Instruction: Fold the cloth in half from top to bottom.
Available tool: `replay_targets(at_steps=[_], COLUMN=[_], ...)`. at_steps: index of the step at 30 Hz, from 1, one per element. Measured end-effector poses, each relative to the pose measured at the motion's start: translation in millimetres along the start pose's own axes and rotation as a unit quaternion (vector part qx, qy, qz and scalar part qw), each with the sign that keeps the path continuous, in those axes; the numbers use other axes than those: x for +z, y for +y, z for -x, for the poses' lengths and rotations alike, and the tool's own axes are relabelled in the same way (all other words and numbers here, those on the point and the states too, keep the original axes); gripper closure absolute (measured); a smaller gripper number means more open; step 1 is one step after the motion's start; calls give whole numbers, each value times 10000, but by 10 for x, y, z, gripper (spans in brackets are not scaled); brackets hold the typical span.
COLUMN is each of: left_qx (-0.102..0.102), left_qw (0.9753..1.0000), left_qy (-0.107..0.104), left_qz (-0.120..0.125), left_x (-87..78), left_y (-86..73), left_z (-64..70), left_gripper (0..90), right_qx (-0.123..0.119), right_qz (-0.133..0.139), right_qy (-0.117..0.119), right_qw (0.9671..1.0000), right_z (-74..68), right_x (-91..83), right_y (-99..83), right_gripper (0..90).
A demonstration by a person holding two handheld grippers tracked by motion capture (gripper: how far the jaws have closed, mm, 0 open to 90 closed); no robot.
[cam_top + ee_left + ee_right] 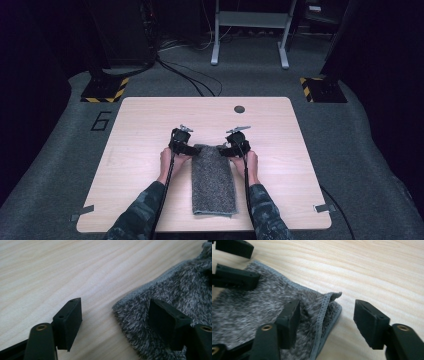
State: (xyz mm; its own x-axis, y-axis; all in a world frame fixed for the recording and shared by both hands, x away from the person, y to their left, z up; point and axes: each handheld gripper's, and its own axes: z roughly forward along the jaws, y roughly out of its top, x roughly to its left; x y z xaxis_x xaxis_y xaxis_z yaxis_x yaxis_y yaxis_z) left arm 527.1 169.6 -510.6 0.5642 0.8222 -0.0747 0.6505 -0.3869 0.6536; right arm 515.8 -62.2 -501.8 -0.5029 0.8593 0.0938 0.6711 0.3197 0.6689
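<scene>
The folded grey fluffy towel point(213, 178) lies lengthwise on the pale wooden table point(140, 150), its far end between the two tools. The left gripper point(115, 317) stands wide, straddling the towel's far left corner. The right gripper point(325, 320) gapes wide around the far right corner, where the upper layer curls up; closing there may pinch that layer alone, so the fold could peel apart.
</scene>
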Motion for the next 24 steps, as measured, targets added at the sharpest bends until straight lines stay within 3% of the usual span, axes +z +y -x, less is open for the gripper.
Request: replay_targets(at_steps=[4, 7, 8, 15, 19, 24], left_qx=[50, 159, 169, 301, 375, 316], left_qw=[10000, 9999, 9998, 9995, 9993, 9992], left_qy=[0, 8, 12, -29, -85, -214], left_qz=[26, 30, 42, 90, 42, 71], left_x=[-5, -11, -12, -17, -23, -26], left_y=[-12, -19, -25, -39, -34, -47], left_z=[20, 48, 60, 107, 120, 105], left_gripper=[383, 442, 467, 592, 668, 752], right_qx=[-86, -14, -121, -320, -288, -184], right_qz=[-158, -122, -100, -100, -199, -185], right_qy=[-131, -125, -183, -36, 25, 72], right_qw=[9998, 9998, 9997, 9994, 9994, 9996], right_z=[-12, -17, -13, -46, -52, -66], right_x=[89, 97, 101, 95, 94, 100], right_y=[-12, -19, -18, -28, -9, -9], right_gripper=[466, 513, 529, 705, 778, 821])
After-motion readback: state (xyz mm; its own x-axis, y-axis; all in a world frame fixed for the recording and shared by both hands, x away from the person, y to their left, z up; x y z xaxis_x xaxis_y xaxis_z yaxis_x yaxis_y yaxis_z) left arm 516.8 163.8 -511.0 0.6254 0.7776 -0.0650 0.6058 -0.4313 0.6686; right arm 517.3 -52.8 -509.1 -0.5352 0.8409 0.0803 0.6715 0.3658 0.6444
